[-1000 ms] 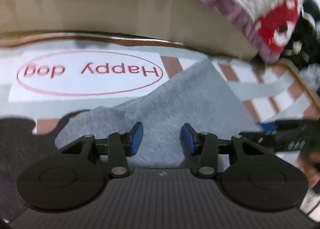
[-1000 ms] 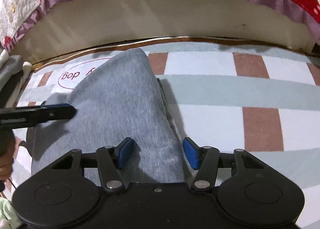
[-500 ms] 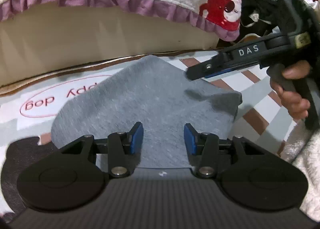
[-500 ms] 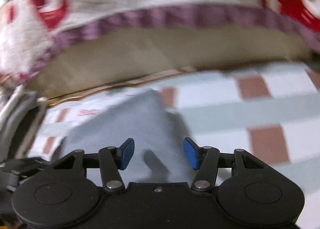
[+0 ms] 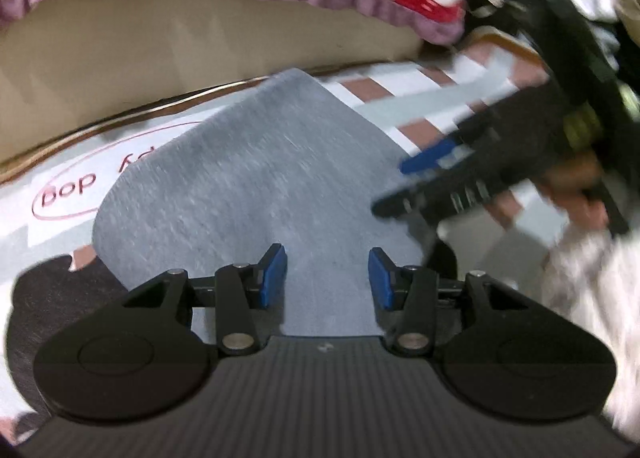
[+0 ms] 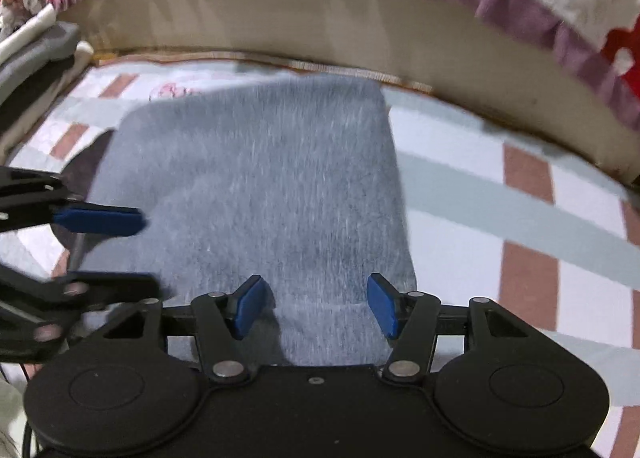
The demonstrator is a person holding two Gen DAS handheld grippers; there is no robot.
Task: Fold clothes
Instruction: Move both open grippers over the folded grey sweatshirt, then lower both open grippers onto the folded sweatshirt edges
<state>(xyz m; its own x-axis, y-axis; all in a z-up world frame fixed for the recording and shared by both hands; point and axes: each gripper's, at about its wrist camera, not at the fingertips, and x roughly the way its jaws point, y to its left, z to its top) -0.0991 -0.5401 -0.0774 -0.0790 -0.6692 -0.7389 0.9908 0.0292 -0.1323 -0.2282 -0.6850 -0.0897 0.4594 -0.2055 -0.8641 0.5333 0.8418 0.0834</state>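
We read upside-down red letters "dog" [image 5: 70, 188] on the checked mat [image 6: 520, 218], grey garment [image 5: 248, 194] lying flat there, our left tongs [image 5: 327, 276] and right tongs [image 6: 314, 306] apart above it, gripping nothing.

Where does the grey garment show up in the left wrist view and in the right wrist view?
Left wrist: the grey garment fills the centre, reaching down between the open left tongs.
Right wrist: the grey garment lies centre-left, above the open right tongs.
Shared landmark: the checked mat under it.
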